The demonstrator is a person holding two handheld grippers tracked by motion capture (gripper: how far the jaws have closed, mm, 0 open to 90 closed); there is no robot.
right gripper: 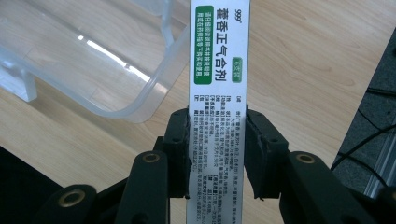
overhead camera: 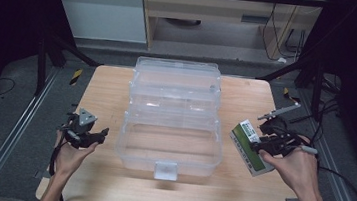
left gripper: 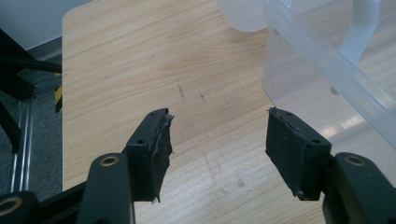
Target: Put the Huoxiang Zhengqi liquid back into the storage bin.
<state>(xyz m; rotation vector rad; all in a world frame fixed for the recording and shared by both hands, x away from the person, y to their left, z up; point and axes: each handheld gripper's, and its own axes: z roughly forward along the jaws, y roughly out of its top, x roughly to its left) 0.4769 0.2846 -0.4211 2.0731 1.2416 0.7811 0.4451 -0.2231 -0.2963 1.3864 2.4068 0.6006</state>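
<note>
A clear plastic storage box (overhead camera: 171,130) stands open in the middle of the wooden table (overhead camera: 112,88), its lid tilted back at the far side. My right gripper (overhead camera: 262,147) is shut on a white and green medicine box (overhead camera: 249,147), held just right of the clear box. In the right gripper view the medicine box (right gripper: 218,65) stands up between the black jaws, printed side toward the camera. My left gripper (overhead camera: 100,136) is open beside the clear box's left wall. In the left gripper view my left gripper (left gripper: 217,140) holds nothing, with bare table between the pads and the clear box (left gripper: 327,70) at the right.
The clear box has a small latch tab (overhead camera: 165,169) at its front. Dark frame legs (overhead camera: 51,52) and cables (overhead camera: 343,183) flank the table. The table's right edge (right gripper: 369,79) lies close to the right gripper. Bare wood lies along the front and both sides.
</note>
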